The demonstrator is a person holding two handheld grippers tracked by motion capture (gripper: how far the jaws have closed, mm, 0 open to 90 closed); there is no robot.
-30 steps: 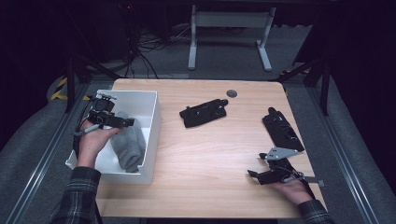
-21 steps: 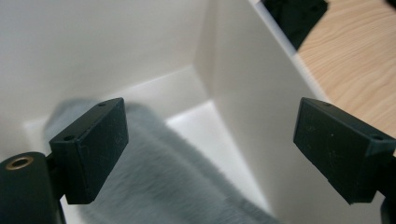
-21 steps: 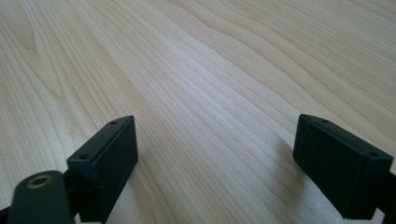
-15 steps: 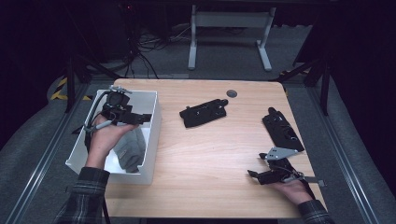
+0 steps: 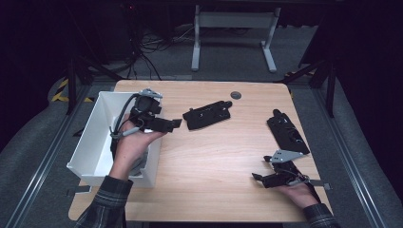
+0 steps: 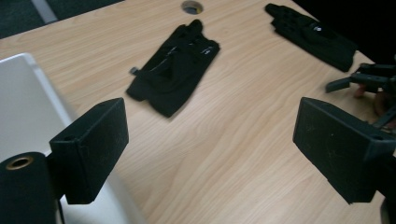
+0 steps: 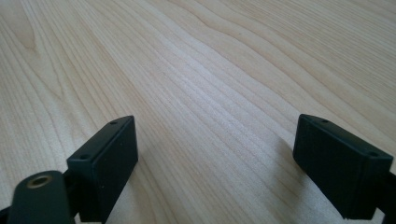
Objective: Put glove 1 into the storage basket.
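My right gripper [image 5: 259, 178] rests near me, jaws spread and empty. My left gripper [image 5: 177, 124], spread over the white bin's [image 5: 90, 142] far rim, faces the nearer glove [image 5: 207, 114] mid-table; a shallow pinch might just drag its fabric.

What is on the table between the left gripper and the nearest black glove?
Nothing. In the left gripper view, bare wooden table runs from the open left gripper to the nearest black glove.

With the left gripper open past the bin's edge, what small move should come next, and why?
Probably carry the left gripper on to the nearer black glove and lower over it: its fingers are open and empty, aimed that way.
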